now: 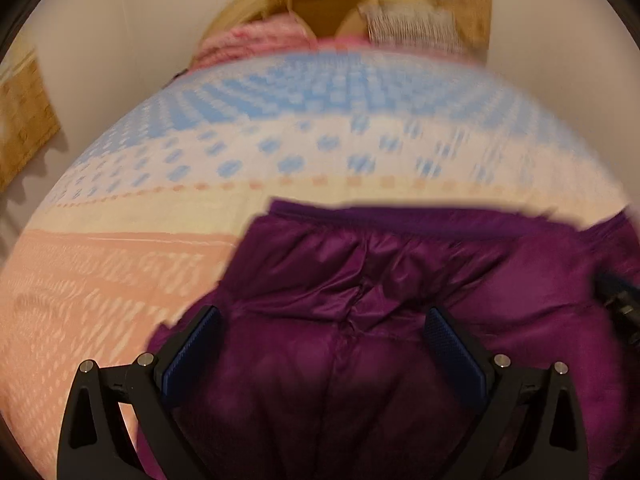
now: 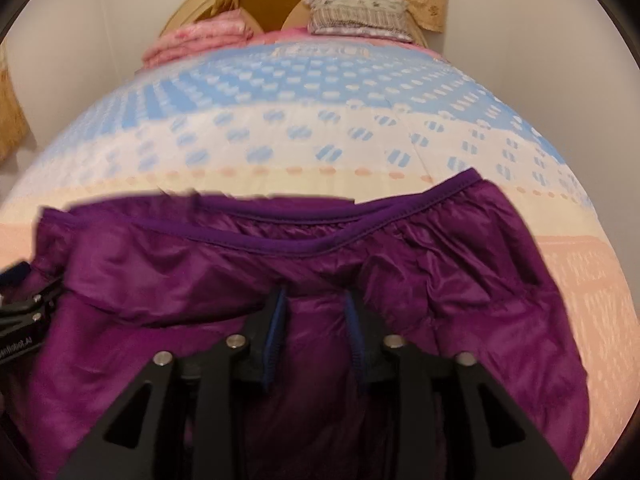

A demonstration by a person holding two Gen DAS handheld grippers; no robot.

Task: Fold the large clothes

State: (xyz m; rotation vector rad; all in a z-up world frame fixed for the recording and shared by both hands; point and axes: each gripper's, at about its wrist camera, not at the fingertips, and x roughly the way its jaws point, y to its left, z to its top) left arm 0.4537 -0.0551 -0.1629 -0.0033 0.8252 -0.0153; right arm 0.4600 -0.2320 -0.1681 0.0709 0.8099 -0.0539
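My left tongs (image 1: 320, 344) stood wide apart, released, with the purple jacket (image 1: 360, 272) lying under and between the jaws but not gripped. My right tongs (image 2: 316, 332) were drawn in narrow, the blue pads (image 2: 276, 328) close on a ridge of the same jacket; whether cloth was truly pinched I could not tell. The jacket lay spread on the bed (image 2: 320, 136), directly ahead of both tongs, its bound hem (image 2: 280, 236) just beyond the right tips. I judged the shiny, puffy cloth likely to slip from a shallow pinch, and a lift by one side alone would drag it crooked and spoil the fold. On the left tool at the right view's left edge, small white lettering showed, too cut off to read. Far ahead, past the patterned sheet, folded pink bedding (image 2: 196, 40) and a pillow (image 2: 360, 16) lay against the headboard (image 2: 200, 0).
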